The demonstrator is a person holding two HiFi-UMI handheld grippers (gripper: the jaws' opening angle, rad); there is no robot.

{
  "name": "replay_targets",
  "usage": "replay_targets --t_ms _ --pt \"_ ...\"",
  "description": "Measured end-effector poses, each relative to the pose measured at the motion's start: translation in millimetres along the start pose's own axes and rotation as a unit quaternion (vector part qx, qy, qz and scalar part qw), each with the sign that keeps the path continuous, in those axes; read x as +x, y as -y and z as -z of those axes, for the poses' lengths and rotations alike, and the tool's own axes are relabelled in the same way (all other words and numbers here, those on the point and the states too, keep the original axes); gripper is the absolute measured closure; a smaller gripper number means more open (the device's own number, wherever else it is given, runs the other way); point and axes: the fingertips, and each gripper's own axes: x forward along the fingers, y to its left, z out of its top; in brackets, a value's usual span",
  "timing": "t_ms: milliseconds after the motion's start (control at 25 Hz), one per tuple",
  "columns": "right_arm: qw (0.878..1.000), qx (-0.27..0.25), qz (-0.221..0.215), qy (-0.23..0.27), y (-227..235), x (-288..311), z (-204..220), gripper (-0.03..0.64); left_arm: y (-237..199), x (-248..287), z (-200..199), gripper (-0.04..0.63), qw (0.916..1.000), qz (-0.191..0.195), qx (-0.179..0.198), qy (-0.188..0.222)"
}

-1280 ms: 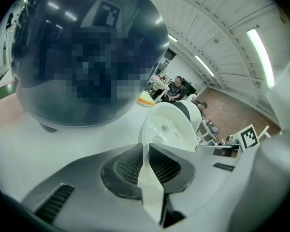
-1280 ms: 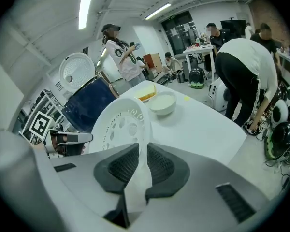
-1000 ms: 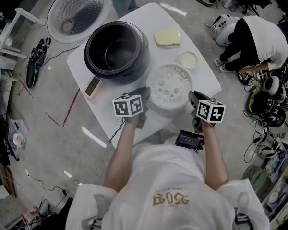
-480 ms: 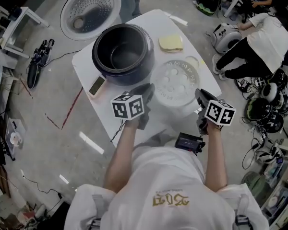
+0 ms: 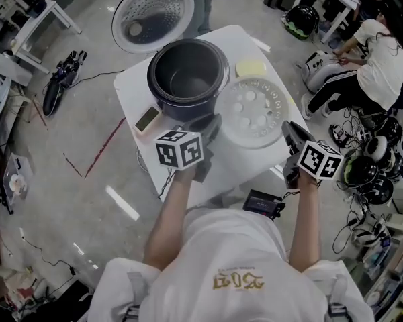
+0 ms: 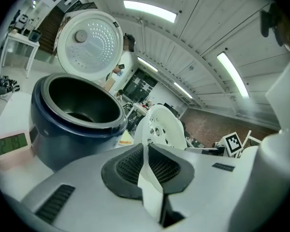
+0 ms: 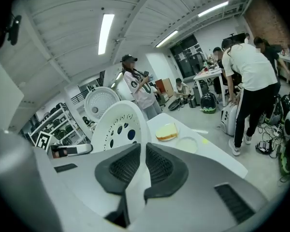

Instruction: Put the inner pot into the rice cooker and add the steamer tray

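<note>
The white steamer tray (image 5: 252,111) is held above the tabletop (image 5: 131,89), just right of the open rice cooker (image 5: 178,111), whose inner pot (image 5: 188,80) sits inside. The left gripper (image 5: 211,127) has its jaws clenched on the tray's rim. The right gripper (image 5: 290,131) has jaws that have just been closing on the opposite rim.

The cooker (image 5: 166,104), dark and round, stands open, its white perforated lid (image 5: 153,15) tipped back. The dark pot (image 5: 189,80) sits inside it. The white round tray (image 5: 253,113), pierced with holes, is held aloft, roughly level, just right of the cooker, gripped at two opposite rim edges.
</note>
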Motion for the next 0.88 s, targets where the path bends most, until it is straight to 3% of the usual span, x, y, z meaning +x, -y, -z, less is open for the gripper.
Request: replay_targets --t_ms 880 --pt "0.989 -0.062 -0.133 -0.016 -106 82 -60 0.572 -50 -79 -81 0.552 0.9904 -0.072 -0.026 0.115"
